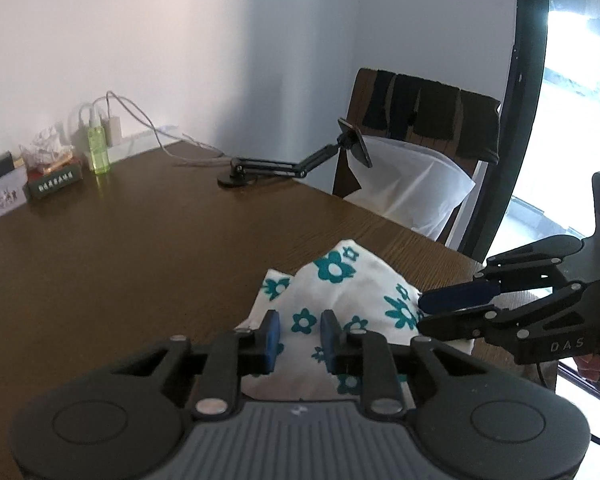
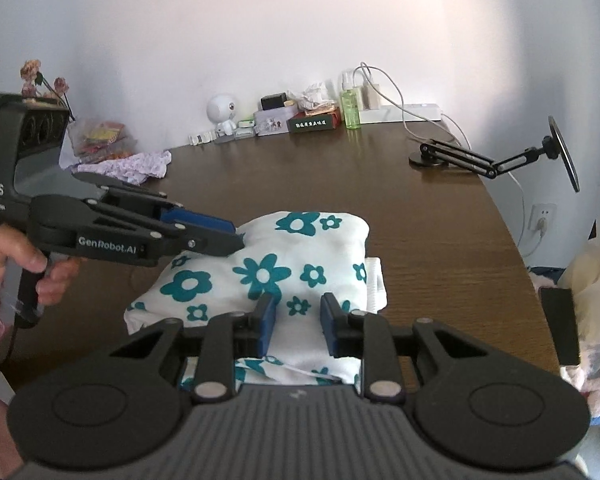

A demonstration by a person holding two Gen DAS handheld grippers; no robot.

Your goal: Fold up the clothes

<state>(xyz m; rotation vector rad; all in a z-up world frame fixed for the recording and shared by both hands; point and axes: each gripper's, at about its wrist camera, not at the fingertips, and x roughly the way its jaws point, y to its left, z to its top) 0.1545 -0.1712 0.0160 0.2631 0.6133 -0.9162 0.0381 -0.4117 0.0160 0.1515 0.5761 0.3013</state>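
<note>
Across the lower middle of both frames, the tabletop [image 2: 440, 232] carries a white cloth [image 2: 284, 256] printed with teal flowers, lying as a thick bundle near the front edge, with a ribbed white piece [image 2: 376, 280] poking out at its right side. Whether it is mid-fold or already folded I cannot settle; the top layer looks puffed and uneven.

At lower centre of its own view, the right gripper [image 2: 296, 316] is spread, its blue pads hovering over the bundle's near edge and pinching nothing. From the left of that frame the left gripper [image 2: 236, 240] reaches in with its fingers nearly together at the cloth's upper-left corner; whether fabric is caught between them I cannot tell.

Risks, as I judge them: a pull from that corner could drag the whole bundle and open its layers, since nothing pins it. The bundle sits near the tabletop's edge and could slide off. A shallow pinch might catch only the top layer.

Writing: "GenRobot.AI" and "DAS" on the left gripper; "DAS" on the right gripper in the left view. A green box [image 2: 314, 123] at upper centre bears characters too small to read.
</note>
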